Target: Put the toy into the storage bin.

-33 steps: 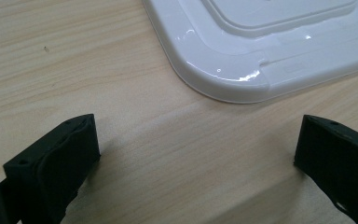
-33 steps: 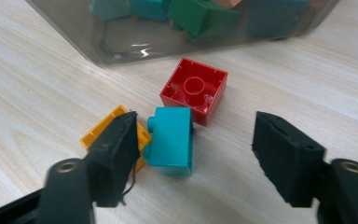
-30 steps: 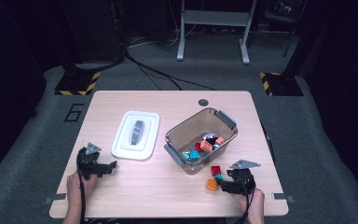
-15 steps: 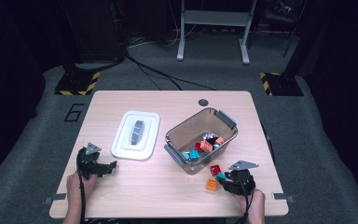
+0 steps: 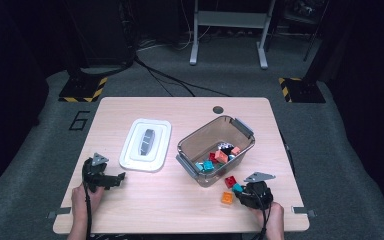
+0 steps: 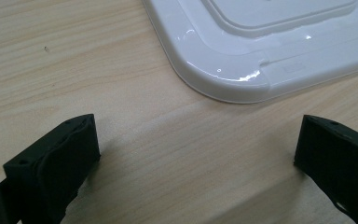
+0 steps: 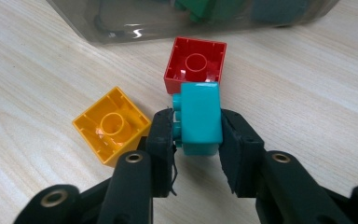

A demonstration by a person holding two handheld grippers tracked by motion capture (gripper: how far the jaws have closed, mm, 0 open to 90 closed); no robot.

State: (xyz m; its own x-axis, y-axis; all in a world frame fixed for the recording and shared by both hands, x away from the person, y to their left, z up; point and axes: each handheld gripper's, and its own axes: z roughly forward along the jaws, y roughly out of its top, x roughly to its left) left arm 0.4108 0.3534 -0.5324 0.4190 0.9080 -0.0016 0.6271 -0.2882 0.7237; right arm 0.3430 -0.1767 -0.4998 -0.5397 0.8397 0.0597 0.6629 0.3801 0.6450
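A teal brick lies on its side between the pads of my right gripper, whose jaws have just been closing and now press on it. It rests low at the table's front right. A red brick lies upside down just beyond it, and a yellow-orange brick lies upside down to its left. My left gripper stands open on bare wood at the front left, near the corner of the white lid.
A clear plastic bin holding several coloured bricks stands right of centre, just behind the loose bricks. The white lid lies flat left of centre. The table's front edge runs just below both hands.
The right gripper's jaws have closed in on the teal brick. Both hands have stayed in place, and the left gripper is unchanged.
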